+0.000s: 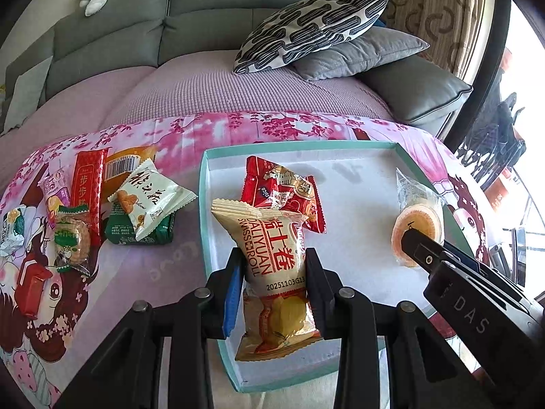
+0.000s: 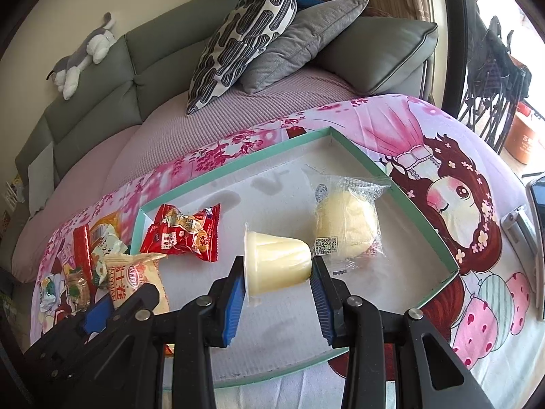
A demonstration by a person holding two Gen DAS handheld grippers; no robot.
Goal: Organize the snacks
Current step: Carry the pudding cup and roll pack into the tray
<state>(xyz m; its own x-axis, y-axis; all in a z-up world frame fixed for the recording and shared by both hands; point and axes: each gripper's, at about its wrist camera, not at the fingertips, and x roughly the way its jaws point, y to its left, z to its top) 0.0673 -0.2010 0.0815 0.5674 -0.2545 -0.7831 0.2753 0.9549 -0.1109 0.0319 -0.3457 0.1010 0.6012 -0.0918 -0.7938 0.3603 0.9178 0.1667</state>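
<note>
A teal-rimmed white tray lies on the pink cartoon cloth. My left gripper is shut on a beige Swiss roll packet, held over the tray's near left part. A red snack packet lies in the tray behind it. My right gripper is shut on a pale yellow jelly cup, held sideways over the tray. A clear-wrapped pale bun lies in the tray just behind the cup. The right gripper also shows in the left wrist view, next to the jelly cup.
A pile of loose snack packets lies on the cloth left of the tray, also seen in the right wrist view. A grey sofa with patterned pillows stands behind. A window with a railing is at the right.
</note>
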